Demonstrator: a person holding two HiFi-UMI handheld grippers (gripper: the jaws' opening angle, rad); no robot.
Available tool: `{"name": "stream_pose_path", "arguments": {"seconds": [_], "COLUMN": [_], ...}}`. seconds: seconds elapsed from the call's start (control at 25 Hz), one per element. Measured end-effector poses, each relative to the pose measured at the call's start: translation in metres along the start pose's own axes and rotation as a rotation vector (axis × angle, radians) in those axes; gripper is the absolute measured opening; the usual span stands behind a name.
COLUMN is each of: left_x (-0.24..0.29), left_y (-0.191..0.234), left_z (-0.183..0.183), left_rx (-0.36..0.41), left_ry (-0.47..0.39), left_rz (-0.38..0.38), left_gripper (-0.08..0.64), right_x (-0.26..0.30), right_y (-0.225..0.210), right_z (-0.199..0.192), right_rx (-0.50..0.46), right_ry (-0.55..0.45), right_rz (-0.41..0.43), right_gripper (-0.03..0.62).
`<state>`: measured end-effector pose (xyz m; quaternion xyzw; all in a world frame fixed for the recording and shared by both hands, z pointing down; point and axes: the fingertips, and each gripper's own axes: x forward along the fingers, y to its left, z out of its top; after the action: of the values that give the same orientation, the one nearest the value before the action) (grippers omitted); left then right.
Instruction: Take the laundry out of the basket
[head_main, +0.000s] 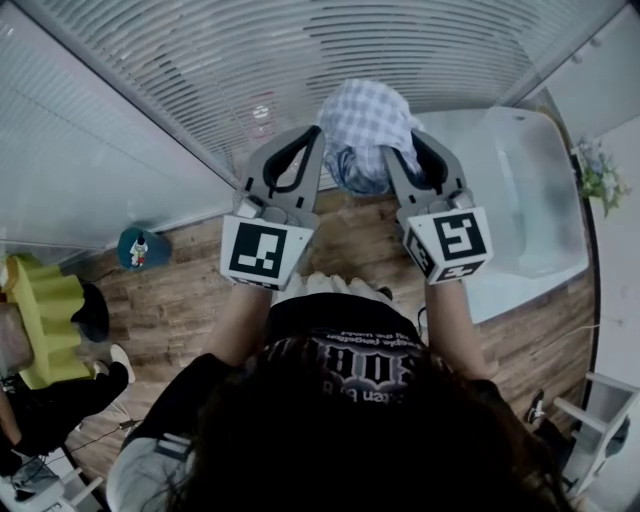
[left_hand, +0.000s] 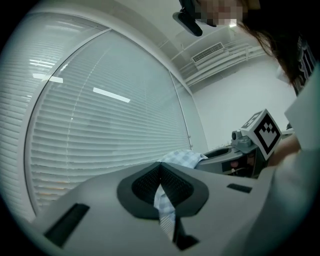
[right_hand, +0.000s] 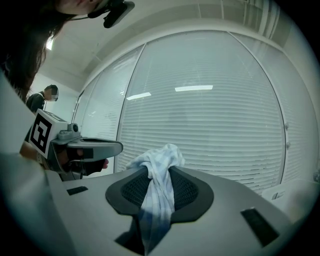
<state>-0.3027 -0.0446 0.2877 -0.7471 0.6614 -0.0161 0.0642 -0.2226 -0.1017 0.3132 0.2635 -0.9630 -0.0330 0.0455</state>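
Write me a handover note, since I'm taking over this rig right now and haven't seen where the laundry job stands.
Left tongs: shut on one part of the blue-and-white checked cloth.
Right tongs: shut on another part of it.
The cloth hangs bunched between them, lifted in front of the window blinds, left of the translucent white plastic basket in the head view.
Done: this cloth is out of the basket.
To do: set it down; I cannot tell whether more laundry lies in the basket.

The person wore a black tee (head_main: 335, 322) with white lettering (couldn't read it); left gripper (left_hand: 161, 175) and right gripper (right_hand: 159, 172) were grey with black-and-white square markers.
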Motion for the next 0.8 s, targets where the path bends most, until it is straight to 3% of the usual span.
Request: {"name": "stream_pose_path", "arguments": {"seconds": [0.28, 0.8], "left_x": [-0.007, -0.006], "left_y": [0.02, 0.023], "left_z": [-0.019, -0.039], "left_rx": [-0.065, -0.046], "left_ry": [-0.007, 0.039], "left_rz": [0.038, 0.051], "left_gripper": [0.002, 0.001], "right_x": [0.007, 0.01], "right_y": [0.011, 0.019], "right_z": [-0.018, -0.031], "right_rx": [-0.007, 0.005], "right_ry": [0.031, 0.047], "right_rz": [0.014, 0.028], "right_gripper": [0.121, 0.121]}}
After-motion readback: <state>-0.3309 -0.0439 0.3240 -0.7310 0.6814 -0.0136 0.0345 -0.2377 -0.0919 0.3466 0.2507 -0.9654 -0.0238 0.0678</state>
